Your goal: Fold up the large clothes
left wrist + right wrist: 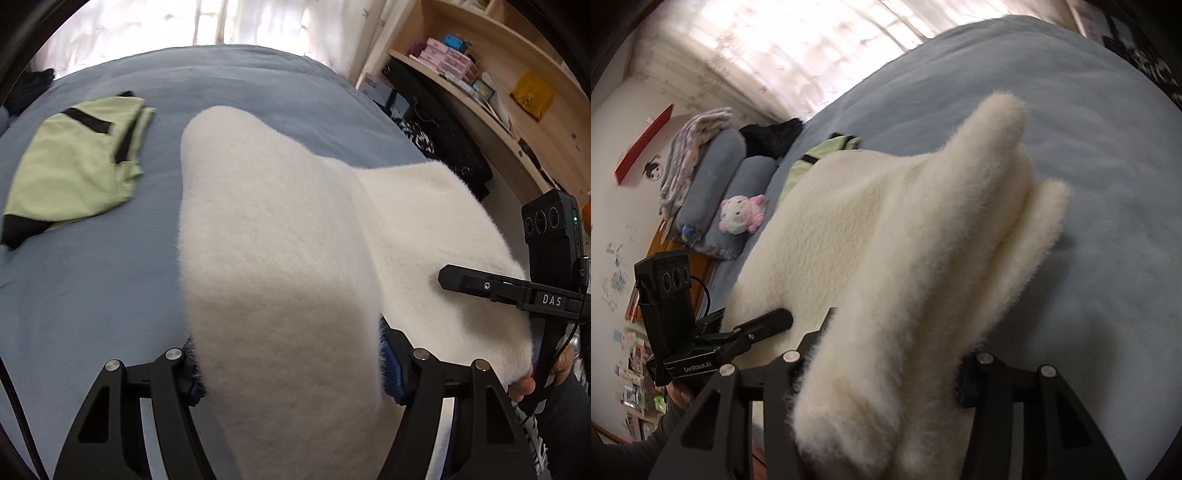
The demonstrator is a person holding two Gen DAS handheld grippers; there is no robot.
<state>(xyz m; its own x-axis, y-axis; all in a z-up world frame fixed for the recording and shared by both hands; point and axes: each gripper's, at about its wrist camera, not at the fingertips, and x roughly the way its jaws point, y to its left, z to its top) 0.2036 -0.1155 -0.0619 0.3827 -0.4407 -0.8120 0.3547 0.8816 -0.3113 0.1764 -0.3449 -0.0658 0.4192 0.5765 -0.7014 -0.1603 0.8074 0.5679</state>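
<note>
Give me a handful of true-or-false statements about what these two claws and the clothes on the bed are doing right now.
1. Both claws grip the same fluffy white garment. True: the left claw and the right claw each have it between their fingers.
2. The green garment hangs from the left claw. False: it lies folded on the bed, apart from both claws.
3. The bed cover is red. False: it is blue-grey.
4. A pink and white plush toy sits by the pillows. True.
5. The white garment lies spread flat in a single layer. False: it is lifted and doubled over, with layered edges showing in the right wrist view.
</note>
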